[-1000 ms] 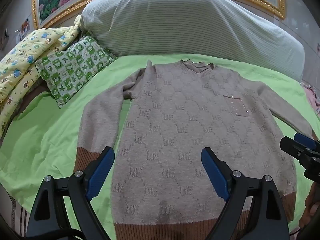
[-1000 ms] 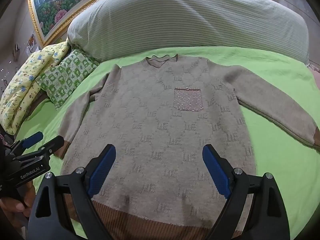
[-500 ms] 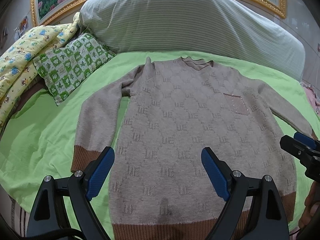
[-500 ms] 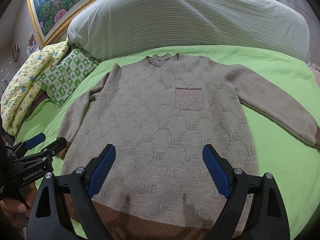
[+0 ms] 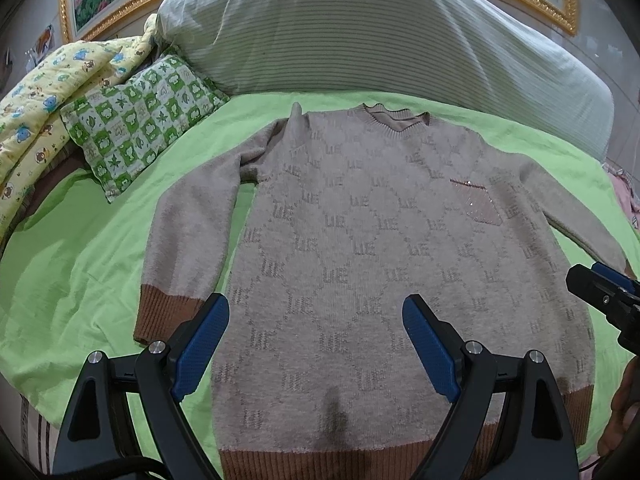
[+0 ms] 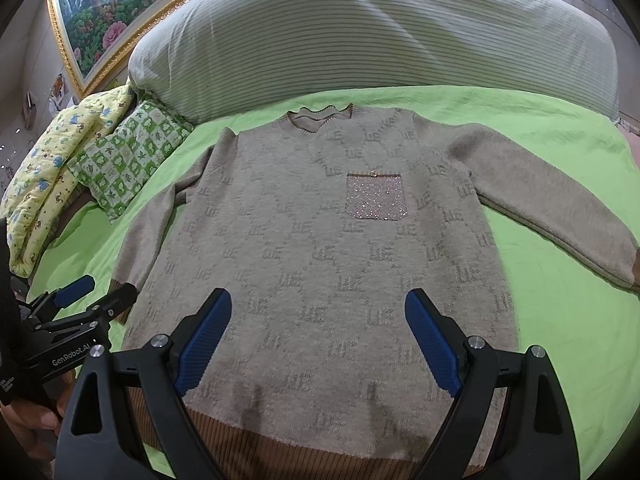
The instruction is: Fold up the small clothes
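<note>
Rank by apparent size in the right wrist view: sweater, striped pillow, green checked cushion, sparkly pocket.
1. sweater and striped pillow: too alike to rank, and the sweater lies nearer.
2. green checked cushion.
3. sparkly pocket.

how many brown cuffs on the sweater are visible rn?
2. One cuff ends the sleeve lying beside the sweater body, near the left gripper. The other cuff barely shows at the right wrist view's edge, on the outstretched sleeve.
</note>
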Available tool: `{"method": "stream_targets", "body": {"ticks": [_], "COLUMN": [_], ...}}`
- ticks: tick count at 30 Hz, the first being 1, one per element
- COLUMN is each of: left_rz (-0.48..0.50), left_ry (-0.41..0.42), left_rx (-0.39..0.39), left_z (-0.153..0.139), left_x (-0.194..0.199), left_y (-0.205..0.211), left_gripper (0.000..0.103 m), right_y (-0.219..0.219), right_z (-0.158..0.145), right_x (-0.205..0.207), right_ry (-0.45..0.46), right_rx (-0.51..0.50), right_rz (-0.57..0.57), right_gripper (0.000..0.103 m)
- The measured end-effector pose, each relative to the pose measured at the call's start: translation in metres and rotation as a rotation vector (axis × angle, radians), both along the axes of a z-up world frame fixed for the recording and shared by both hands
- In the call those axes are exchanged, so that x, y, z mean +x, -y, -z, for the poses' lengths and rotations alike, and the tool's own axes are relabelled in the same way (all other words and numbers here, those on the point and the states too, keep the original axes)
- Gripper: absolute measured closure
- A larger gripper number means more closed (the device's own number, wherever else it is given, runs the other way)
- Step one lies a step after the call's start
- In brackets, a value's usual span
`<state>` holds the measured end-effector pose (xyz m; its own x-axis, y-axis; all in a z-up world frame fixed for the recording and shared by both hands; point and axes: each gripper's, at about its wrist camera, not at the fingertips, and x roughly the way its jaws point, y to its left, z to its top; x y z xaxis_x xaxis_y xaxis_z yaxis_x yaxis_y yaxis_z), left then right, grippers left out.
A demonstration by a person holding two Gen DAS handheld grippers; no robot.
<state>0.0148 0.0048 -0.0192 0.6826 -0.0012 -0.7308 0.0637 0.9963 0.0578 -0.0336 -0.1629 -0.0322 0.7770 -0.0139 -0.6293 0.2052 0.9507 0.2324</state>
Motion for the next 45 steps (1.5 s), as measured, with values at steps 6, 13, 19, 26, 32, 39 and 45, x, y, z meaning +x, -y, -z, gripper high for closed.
{"method": "stream_targets", "body": {"ticks": [6,13,19,26,32,39,45], "left_rz": [0.006,0.016,0.026,0.032,0.033,0.016,0.011], "left_ry": [-0.021,-0.027,-0.042,-0.058,-0.090,-0.102,-0.109], "left_rx": [-0.006,-0.012,-0.024,-0.004,-0.008,-0.007,0.004], "left_z": [0.004,0.008,0.011,0.016,0.021,0.023,0.028], "left_x": [0.004,0.011,0.018,0.028,0.047,0.081,0.115], "left_y": [0.002,0.007,0.014,0.024,0.028,0.036,0.047], "left_gripper": [0.014,0.014,0.014,0.014,0.014,0.014,0.014], "right_y": [0.006,0.012,0.016,0.030,0.079,0.168,0.246], "right_z": [0.002,0.003,0.003,0.007,0.016,0.030,0.047], "right_x": [0.004,0.007,0.009,0.009,-0.004,-0.038,-0.075], "right_ry": [-0.007,-0.012,-0.015,-0.014,-0.024,-0.032,-0.009], "right_rx": [0.014,0.031,0.038,0.062,0.108,0.204,0.338], "right_rz": [0.003,0.005,0.008,0.022,0.149,0.413,0.680], "right_gripper": [0.014,0.014,0.014,0.014,0.014,0.014,0.014]}}
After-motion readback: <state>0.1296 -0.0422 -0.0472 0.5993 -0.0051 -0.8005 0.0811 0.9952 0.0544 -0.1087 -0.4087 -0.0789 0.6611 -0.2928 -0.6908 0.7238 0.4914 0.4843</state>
